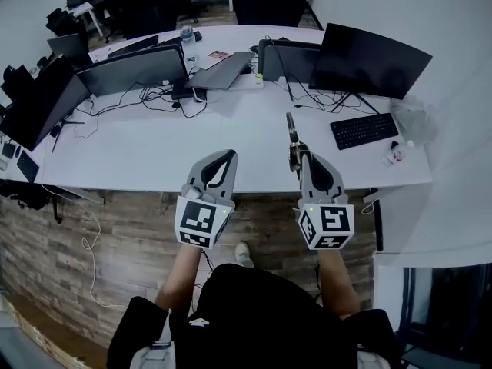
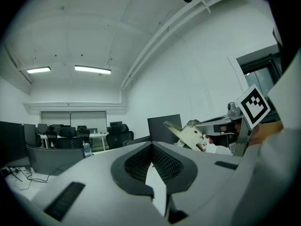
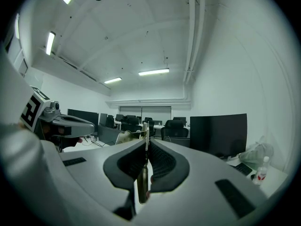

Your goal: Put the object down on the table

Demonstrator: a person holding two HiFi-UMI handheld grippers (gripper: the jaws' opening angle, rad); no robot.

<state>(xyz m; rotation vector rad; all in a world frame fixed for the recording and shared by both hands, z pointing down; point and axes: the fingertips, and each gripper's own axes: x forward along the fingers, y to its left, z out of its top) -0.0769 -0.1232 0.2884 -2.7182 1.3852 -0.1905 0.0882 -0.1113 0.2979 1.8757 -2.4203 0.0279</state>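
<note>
Clip held over the table, not yet set down

Near the front edge of the white table (image 1: 154, 152), the left gripper (image 1: 229, 154) is pressed together on nothing, and the right gripper (image 1: 302, 158) is clamped on a metal clip (image 1: 292, 133); lowering and release are judged outstanding.

Your left gripper (image 1: 227, 154) and right gripper (image 1: 301, 155) are light grey. Their pads (image 3: 162, 161) are black, with a fine mesh pattern. The left cube (image 1: 201, 221) and the right cube (image 1: 327, 226) are white with black square markers. The tool (image 3: 142, 175) in your right gripper has a dull brass colour. The table (image 1: 231, 141) is white, and the monitor (image 1: 377, 60) and keyboard (image 1: 364, 130) on it are black. The floor (image 1: 77, 252) shows brown and grey wood planks. Your shirt (image 1: 254, 306) is black, your shoe (image 1: 243, 254) white.
</note>
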